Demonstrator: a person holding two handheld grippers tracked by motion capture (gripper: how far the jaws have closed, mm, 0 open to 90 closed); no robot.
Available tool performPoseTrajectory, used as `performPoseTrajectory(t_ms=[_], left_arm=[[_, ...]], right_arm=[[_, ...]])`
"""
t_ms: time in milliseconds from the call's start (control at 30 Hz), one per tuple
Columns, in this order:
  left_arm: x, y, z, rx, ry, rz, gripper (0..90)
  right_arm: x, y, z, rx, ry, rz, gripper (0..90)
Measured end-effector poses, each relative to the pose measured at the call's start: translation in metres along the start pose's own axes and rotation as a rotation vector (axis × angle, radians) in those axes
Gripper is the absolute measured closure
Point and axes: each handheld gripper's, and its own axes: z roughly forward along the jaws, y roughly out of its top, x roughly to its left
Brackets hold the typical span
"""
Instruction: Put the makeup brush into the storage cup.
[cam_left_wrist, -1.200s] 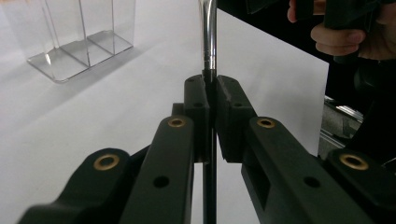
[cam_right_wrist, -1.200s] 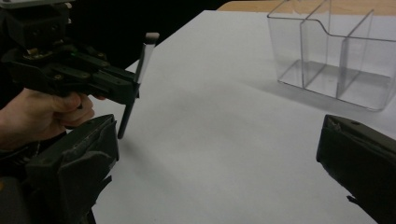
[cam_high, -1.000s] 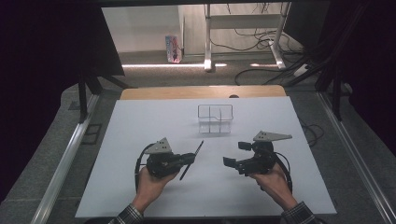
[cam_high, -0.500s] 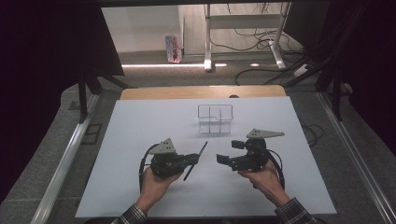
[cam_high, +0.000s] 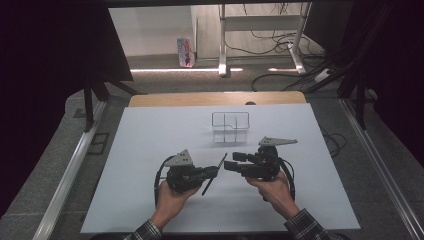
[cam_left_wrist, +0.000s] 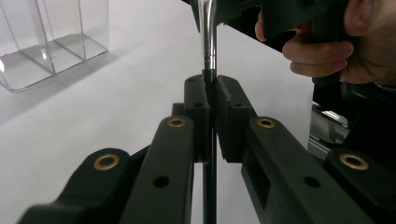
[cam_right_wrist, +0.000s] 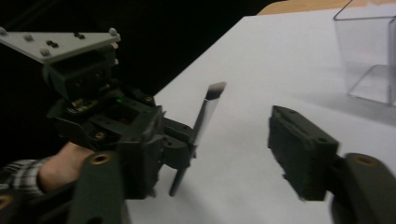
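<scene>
Between left gripper (cam_left_wrist: 210, 121) jaws: slim rod (cam_left_wrist: 207, 42), clamped tight; right gripper (cam_high: 231, 165) wide apart, empty, just beside rod.

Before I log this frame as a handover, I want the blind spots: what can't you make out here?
- The utensil's working end: too small in the high view, cut off by the top edge in the left gripper view, blurred in the right gripper view.
- Right gripper: whether it touches the utensil; the high view is too small.
- Clear divided container's contents: its upper part is cut off in both gripper views.
</scene>
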Motion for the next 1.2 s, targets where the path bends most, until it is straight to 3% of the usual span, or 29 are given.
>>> performPoseTrajectory(t_ms=[367, 533, 600, 700, 900, 1033, 1200], left_arm=[[-0.003, 0.001, 0.005, -0.01, -0.023, -0.002, 84.3], [-0.004, 0.001, 0.007, -0.004, -0.024, 0.002, 84.3], [-0.004, 0.001, 0.008, -0.002, -0.026, -0.002, 84.2], [-0.003, 0.001, 0.007, 0.001, -0.017, -0.003, 82.2], [-0.004, 0.003, 0.004, 0.02, 0.029, 0.0, 59.4], [-0.007, 0.003, 0.004, 0.046, 0.079, 0.038, 41.1], [-0.008, -0.001, 0.002, 0.09, 0.126, 0.079, 27.6]], right_arm=[[-0.009, -0.002, 0.008, 0.001, 0.081, 0.08, 60.4], [-0.01, -0.003, 0.011, 0.0, 0.117, 0.097, 81.4], [-0.011, -0.003, 0.012, 0.004, 0.131, 0.124, 82.7], [-0.01, -0.003, 0.012, 0.005, 0.127, 0.118, 83.2], [-0.009, -0.001, 0.006, -0.005, 0.093, 0.08, 83.2], [-0.008, 0.0, 0.004, 0.0, 0.067, 0.045, 83.3], [-0.005, 0.001, 0.002, 0.008, 0.04, 0.007, 83.3]])
